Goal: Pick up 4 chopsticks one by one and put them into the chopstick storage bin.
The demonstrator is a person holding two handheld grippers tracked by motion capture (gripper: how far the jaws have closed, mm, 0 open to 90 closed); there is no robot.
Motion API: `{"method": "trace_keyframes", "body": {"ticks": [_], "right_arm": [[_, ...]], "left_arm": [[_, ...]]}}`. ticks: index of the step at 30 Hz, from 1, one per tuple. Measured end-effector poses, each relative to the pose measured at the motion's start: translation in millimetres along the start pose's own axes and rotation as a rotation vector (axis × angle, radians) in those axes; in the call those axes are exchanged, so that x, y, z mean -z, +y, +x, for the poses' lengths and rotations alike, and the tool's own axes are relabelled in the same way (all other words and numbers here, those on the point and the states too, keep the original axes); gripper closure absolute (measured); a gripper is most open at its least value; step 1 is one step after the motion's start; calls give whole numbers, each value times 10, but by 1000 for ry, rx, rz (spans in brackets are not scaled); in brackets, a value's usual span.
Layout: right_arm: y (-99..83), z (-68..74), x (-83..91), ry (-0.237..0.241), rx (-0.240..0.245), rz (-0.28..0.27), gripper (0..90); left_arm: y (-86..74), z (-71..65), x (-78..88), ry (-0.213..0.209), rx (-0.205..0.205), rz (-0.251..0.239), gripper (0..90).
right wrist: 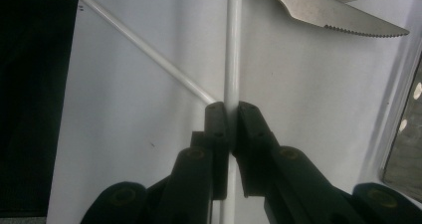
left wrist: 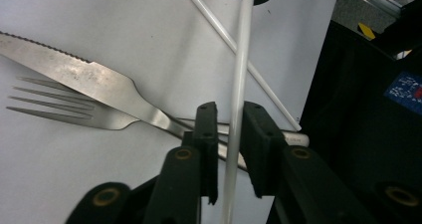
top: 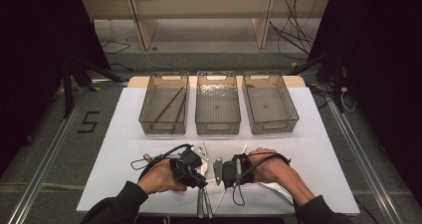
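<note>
One white stick spans both my tongs; the handover is where it could slip.

High view: my left tongs (top: 201,170) and right tongs (top: 225,171) meet low on the desk (top: 318,149), well short of the three baskets (top: 217,104). Left gripper view: the white stick (left wrist: 238,89) runs between parted jaws over a knife (left wrist: 84,77) and fork (left wrist: 59,107); closing askew could snag the cutlery. Right gripper view: jaws clamped on the stick; releasing early would drop it.

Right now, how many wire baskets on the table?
3, in a row across the far side of the white table top: left basket holding brown chopsticks, middle basket, right basket. None looks hidden.
</note>
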State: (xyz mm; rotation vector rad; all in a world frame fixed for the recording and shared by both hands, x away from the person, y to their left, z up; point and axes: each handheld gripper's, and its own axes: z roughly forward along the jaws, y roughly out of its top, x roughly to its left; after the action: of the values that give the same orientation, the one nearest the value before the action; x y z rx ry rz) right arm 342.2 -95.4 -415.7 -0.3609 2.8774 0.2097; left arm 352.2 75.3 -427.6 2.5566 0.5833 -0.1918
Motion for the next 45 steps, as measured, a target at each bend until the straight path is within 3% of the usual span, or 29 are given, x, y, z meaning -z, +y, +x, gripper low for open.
{"method": "trace_keyframes", "body": {"ticks": [1, 8, 13, 17, 19, 23, 25, 28, 34, 38, 45], "right_arm": [[0, 9, 7, 4, -16, 10, 850], [-7, 16, 8, -1, 11, 8, 847], [-26, 27, 46, -6, -14, 1, 833], [-61, 23, 93, -14, -53, -21, 749], [-90, 4, 129, -34, -73, -40, 638], [-166, -40, 246, -65, -130, -76, 527], [-204, -55, 299, -91, -176, -90, 492], [-259, -60, 364, -113, -203, -94, 436], [-407, -57, 459, -110, -280, -128, 358], [-499, -44, 425, -89, -323, -129, 326], [-591, -38, 320, -48, -352, -125, 304]], "left_arm": [[-2, -4, -5, -8, 1, -3, 806], [-14, -12, 10, -39, -27, -26, 847], [-27, -9, 35, -52, -38, -40, 852], [-37, -3, 68, -26, -42, -54, 854], [-45, 14, 92, -14, -47, -53, 854], [-66, 38, 150, 9, -43, -70, 855], [-77, 53, 189, 19, -43, -77, 855], [-109, 74, 262, 37, -33, -90, 855], [-167, 130, 460, 95, -16, -134, 854], [-218, 213, 586, 128, 15, -168, 854], [-281, 344, 757, 192, 59, -233, 854]]}}
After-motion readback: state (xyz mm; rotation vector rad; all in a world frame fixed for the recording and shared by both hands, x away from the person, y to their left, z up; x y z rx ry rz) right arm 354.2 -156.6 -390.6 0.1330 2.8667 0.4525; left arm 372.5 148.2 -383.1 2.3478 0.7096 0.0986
